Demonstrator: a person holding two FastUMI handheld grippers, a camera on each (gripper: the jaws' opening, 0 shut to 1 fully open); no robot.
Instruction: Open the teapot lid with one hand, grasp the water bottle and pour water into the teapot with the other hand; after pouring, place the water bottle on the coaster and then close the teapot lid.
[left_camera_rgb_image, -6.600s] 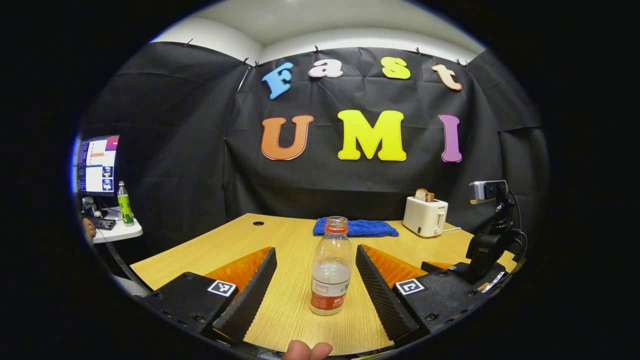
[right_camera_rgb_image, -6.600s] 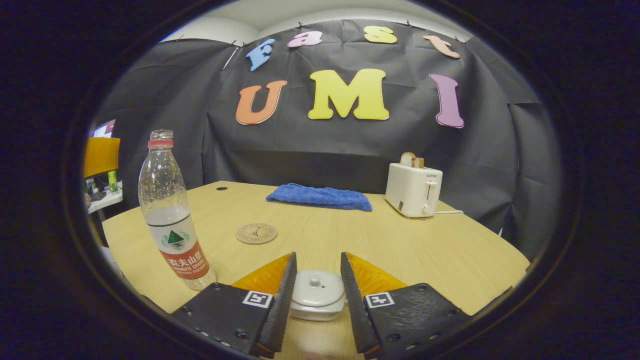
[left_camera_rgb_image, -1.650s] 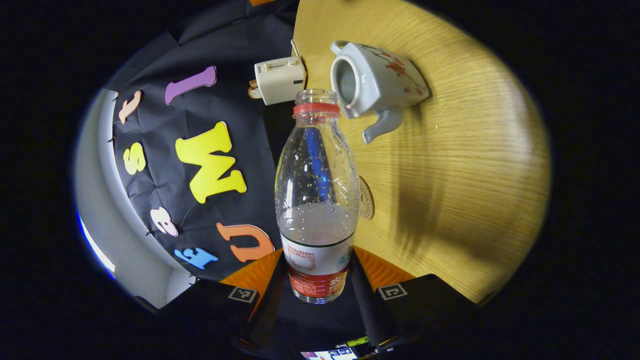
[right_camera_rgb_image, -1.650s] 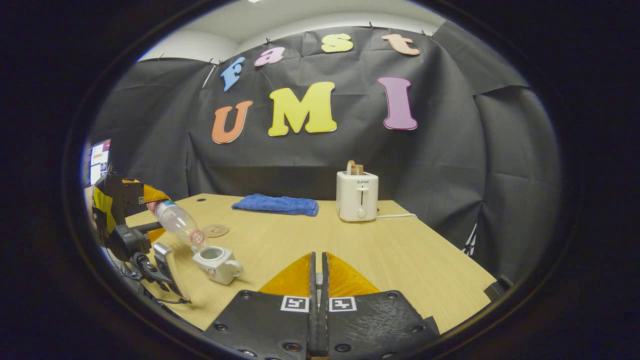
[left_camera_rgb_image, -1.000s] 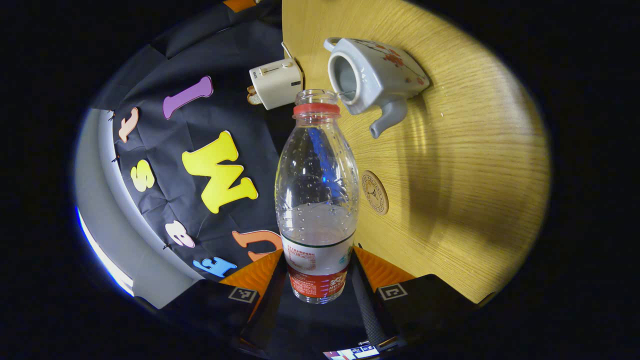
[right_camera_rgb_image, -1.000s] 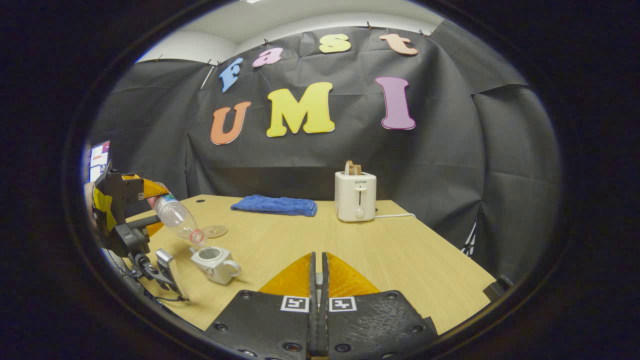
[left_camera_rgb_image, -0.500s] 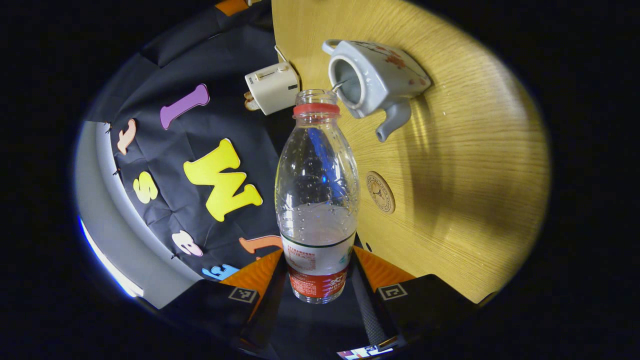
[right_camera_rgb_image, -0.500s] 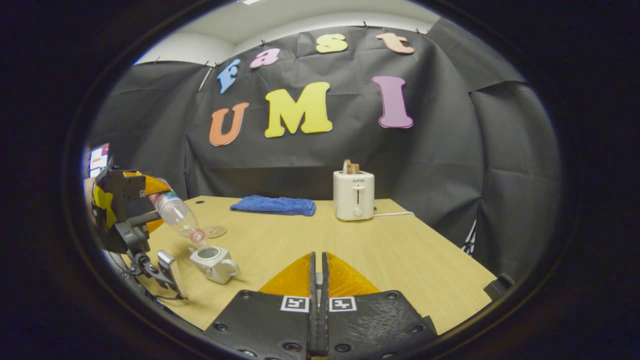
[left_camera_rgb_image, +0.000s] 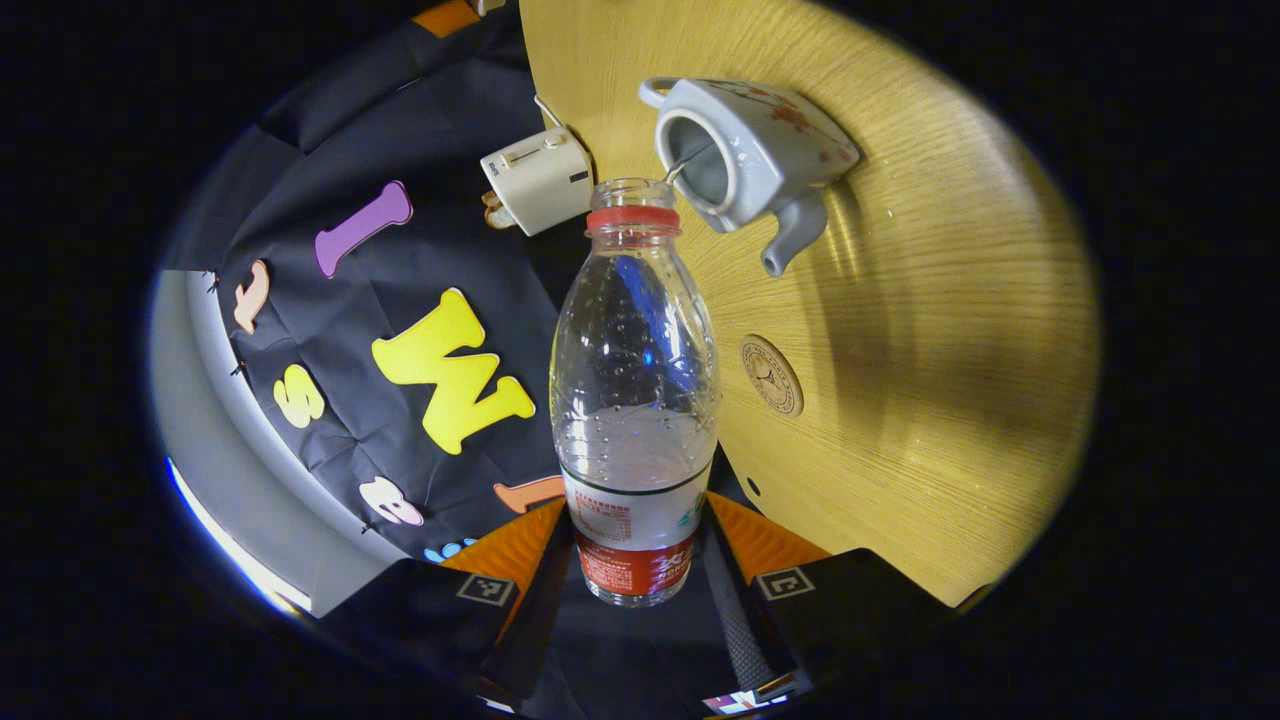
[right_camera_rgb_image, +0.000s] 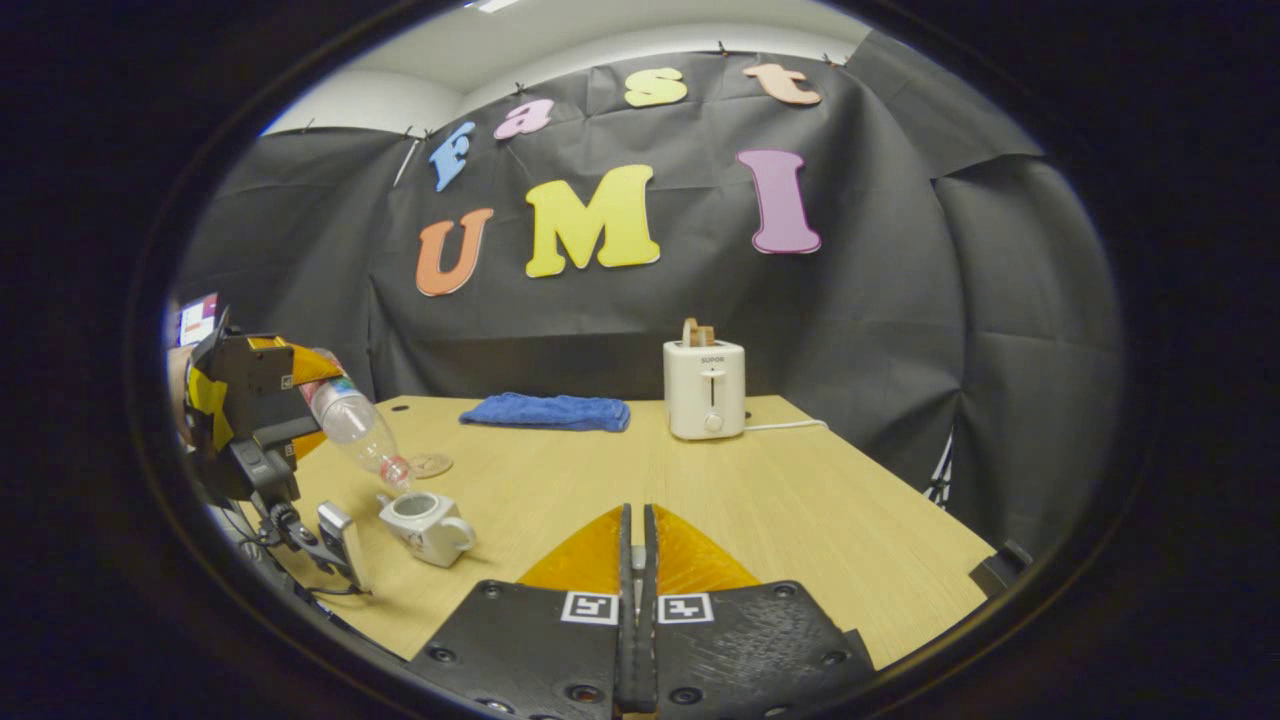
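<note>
The left gripper (left_camera_rgb_image: 635, 590) was clamped on the lower part of the water bottle (left_camera_rgb_image: 634, 400), both fingers pressed against the labelled section near its base. The bottle was tipped over, its open mouth with the red neck ring pointing down toward the teapot (left_camera_rgb_image: 745, 160), and a thin stream of water ran from the mouth into the pot's round opening. Some water was left in the bottle, gathered toward the label end in the left gripper view. The teapot stood on the wooden table (left_camera_rgb_image: 950, 330) with its lid off, its spout turned toward the round coaster (left_camera_rgb_image: 771, 361), which lay flat on the table a little way from the pot. In the right gripper view the same gripper (right_camera_rgb_image: 270, 395) could be seen at the far left, holding the bottle (right_camera_rgb_image: 352, 425) slanted with its mouth just above the teapot (right_camera_rgb_image: 425, 522), and the coaster (right_camera_rgb_image: 430, 464) lay just behind them. The right gripper (right_camera_rgb_image: 636, 580) was held well apart from the pot, over the near part of the table (right_camera_rgb_image: 800, 500); its fingers were pressed nearly together, and something small and pale seemed to sit in the narrow gap between them, though I could not tell what it was. A white toaster (right_camera_rgb_image: 704, 389) and a folded blue cloth (right_camera_rgb_image: 546, 411) sat toward the back of the table.
</note>
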